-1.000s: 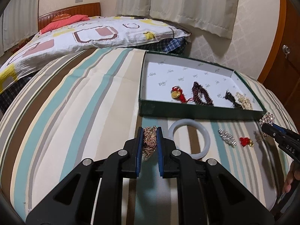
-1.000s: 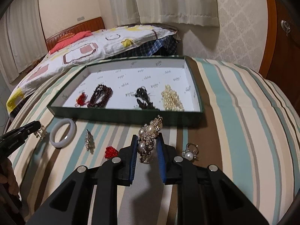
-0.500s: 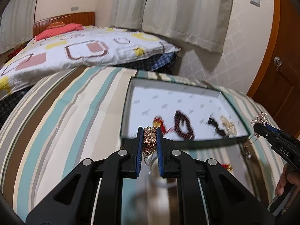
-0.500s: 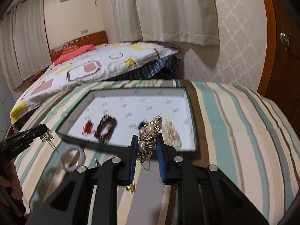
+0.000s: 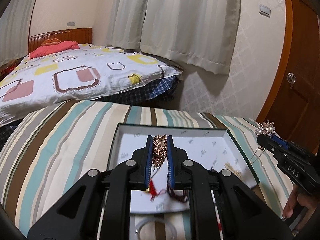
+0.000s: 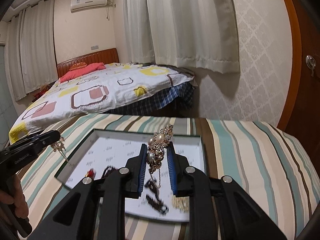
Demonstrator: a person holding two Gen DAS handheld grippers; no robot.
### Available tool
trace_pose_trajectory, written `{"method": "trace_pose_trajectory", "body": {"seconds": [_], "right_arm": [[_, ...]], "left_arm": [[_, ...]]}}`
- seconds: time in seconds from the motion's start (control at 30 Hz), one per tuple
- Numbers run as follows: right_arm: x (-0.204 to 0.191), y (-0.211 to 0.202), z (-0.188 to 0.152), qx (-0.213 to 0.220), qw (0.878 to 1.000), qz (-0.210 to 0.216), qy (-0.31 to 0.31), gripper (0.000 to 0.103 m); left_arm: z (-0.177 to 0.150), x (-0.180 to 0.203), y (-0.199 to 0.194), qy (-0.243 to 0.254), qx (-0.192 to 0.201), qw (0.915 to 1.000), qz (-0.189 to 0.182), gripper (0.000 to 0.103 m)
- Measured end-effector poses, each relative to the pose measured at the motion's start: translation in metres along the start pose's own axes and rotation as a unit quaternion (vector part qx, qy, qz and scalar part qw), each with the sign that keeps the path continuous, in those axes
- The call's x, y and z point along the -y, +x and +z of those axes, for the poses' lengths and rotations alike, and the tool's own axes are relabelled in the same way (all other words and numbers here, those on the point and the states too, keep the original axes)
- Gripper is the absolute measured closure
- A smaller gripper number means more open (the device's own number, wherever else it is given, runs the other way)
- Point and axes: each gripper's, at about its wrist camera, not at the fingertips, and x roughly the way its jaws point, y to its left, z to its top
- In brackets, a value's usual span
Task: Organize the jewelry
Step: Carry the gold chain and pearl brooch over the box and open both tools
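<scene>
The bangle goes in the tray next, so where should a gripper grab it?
Pinch the bangle by its rim from above, one finger inside the ring and one outside. It looks to lie flat on the cover, though it is blurred here.

You're working in a home bedroom. Beyond your jaws a bed (image 6: 104, 92) with a patterned quilt (image 5: 66, 76) runs back to a wooden headboard (image 6: 88, 58), a pink pillow (image 5: 54, 48) against it. Long pale curtains (image 6: 180, 24) hang above and ahead of the jaws, an air conditioner (image 6: 89, 2) is mounted high on the wall to their left, and a wooden door (image 5: 300, 76) with a key in its lock stands to their right
</scene>
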Motion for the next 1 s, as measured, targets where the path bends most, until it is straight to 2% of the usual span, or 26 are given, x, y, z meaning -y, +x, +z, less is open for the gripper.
{"method": "trace_pose_trajectory", "body": {"seconds": [0.2, 0.47, 0.67, 1.0], "right_arm": [[0.004, 0.033, 0.002, -0.011, 1.0, -0.001, -0.005, 0.082], [0.013, 0.081, -0.019, -0.069, 0.998, 0.0, 0.003, 0.082], [0.015, 0.102, -0.028, -0.109, 0.994, 0.0, 0.004, 0.082], [0.019, 0.118, -0.041, -0.15, 0.989, -0.005, 0.009, 0.082]], "left_arm": [[0.005, 0.003, 0.045, 0.0, -0.022, 0.9997, 0.004, 0.089], [-0.011, -0.007, 0.107, -0.017, -0.094, 0.9953, 0.015, 0.089], [-0.02, -0.011, 0.125, -0.017, -0.131, 0.991, 0.021, 0.089], [-0.027, -0.008, 0.138, -0.006, -0.159, 0.9871, 0.019, 0.089]]}}
